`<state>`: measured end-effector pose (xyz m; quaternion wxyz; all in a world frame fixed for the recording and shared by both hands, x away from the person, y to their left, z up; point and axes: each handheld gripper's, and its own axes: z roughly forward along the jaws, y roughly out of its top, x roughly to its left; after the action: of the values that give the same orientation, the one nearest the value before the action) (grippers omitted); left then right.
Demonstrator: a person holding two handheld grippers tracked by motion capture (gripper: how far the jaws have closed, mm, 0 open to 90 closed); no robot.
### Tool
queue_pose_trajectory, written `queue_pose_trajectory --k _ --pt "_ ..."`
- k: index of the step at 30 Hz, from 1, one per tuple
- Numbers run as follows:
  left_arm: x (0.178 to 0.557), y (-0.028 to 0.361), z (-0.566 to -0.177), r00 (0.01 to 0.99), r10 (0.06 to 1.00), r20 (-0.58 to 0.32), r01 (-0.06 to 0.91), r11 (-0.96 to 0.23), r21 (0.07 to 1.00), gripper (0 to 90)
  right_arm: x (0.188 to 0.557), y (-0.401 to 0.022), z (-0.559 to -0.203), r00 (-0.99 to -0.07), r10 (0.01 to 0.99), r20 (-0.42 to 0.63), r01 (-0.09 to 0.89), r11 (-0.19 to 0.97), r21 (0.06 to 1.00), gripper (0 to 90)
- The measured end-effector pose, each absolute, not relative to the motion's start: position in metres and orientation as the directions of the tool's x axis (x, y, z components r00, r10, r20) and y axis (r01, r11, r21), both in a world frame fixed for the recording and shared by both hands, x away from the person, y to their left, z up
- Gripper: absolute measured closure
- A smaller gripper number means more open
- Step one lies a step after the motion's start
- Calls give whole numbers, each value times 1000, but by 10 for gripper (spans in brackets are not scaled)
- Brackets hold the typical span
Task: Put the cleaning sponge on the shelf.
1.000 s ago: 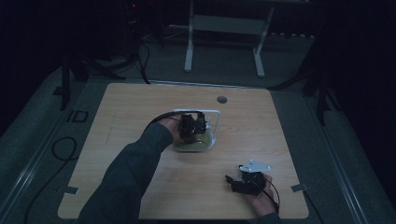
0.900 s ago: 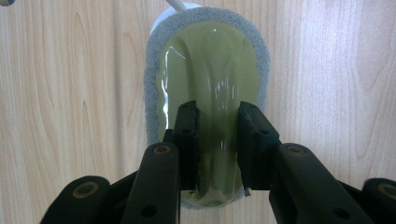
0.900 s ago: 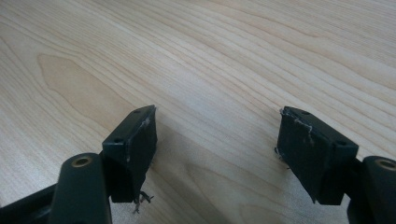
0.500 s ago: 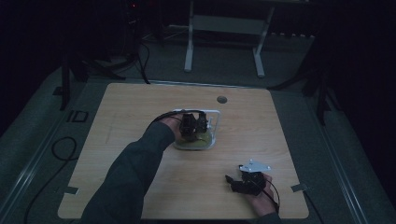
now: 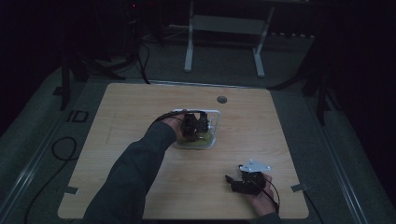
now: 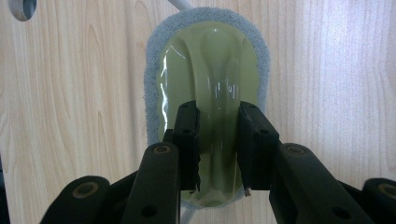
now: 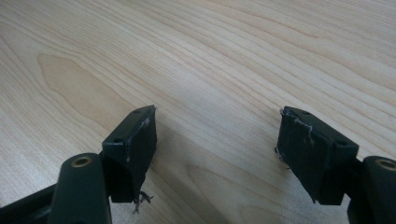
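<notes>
A pale green scrubber [image 6: 210, 70] with a grey foam rim lies on the wooden table [image 6: 327, 93], its glossy top rising into a long central ridge. My left gripper [image 6: 217, 116] points down on it, and both black pads sit against the sides of that ridge. From above, the left gripper [image 5: 194, 125] stands over the scrubber [image 5: 200, 140] at the table's middle, inside a white wire frame [image 5: 215, 113]. My right gripper [image 7: 217, 126] is open above bare wood, nothing between its pads. It rests low near the front right edge [image 5: 232, 181].
A round cable hole [image 5: 222, 99] lies in the table behind the scrubber and appears as a grey ring [image 6: 21, 7]. A white stand [image 5: 224, 28] and cables sit on the dark floor beyond the table [image 5: 140, 107].
</notes>
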<state>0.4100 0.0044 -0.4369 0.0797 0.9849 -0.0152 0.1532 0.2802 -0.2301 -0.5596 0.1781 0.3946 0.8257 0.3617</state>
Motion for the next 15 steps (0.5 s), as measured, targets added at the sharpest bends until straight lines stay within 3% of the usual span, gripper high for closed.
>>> queue_pose_trajectory --k 15 --pt "412 -1 -447 945 -13 327 -58 -990 131 713 280 -230 -560 -625 781 -9 523 427 738 280"
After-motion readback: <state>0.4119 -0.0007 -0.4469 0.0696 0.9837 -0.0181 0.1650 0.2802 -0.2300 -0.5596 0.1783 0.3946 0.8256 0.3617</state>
